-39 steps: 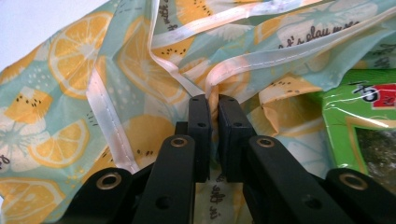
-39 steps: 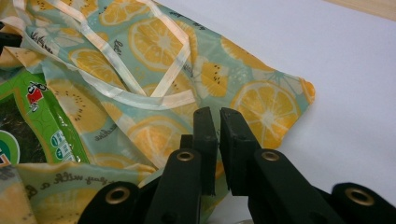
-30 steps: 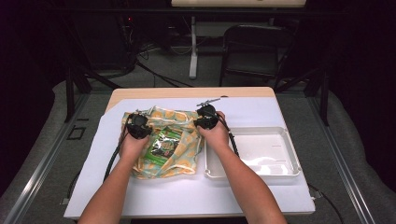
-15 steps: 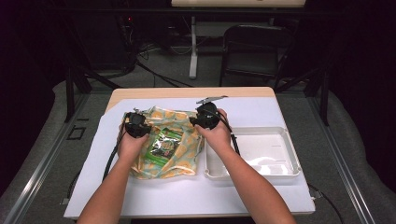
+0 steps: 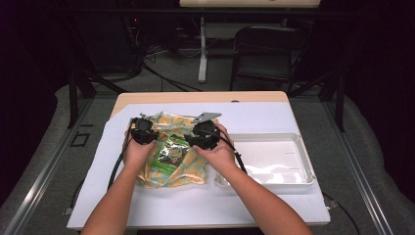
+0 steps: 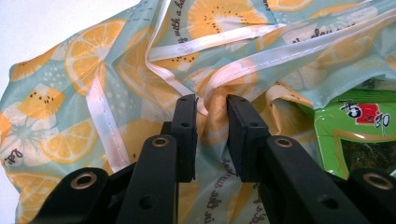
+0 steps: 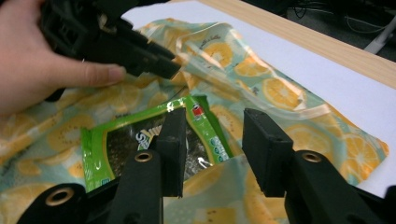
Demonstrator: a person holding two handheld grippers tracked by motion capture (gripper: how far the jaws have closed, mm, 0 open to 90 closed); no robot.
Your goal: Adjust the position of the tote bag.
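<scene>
Lemon-print bag (image 5: 171, 147) lies mid-table, left of white tray (image 5: 274, 159). Left gripper (image 6: 211, 109) pinches the bag's rim fold. Right gripper (image 7: 212, 140) has just been opening; nothing gripped, jaws spread above green packet (image 7: 140, 140). Bare table (image 5: 254, 110) beyond.

Bag (image 6: 140, 60): pale teal, orange-slice print, white trim. Packet (image 7: 140, 140): green, dark window. Tray (image 5: 274, 156): white. Claws: black.

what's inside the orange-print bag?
A green snack packet lies in the opening of the orange-print bag, with its top and dark window showing. Its lower end is covered by the bag's fabric; anything deeper inside is hidden.
</scene>
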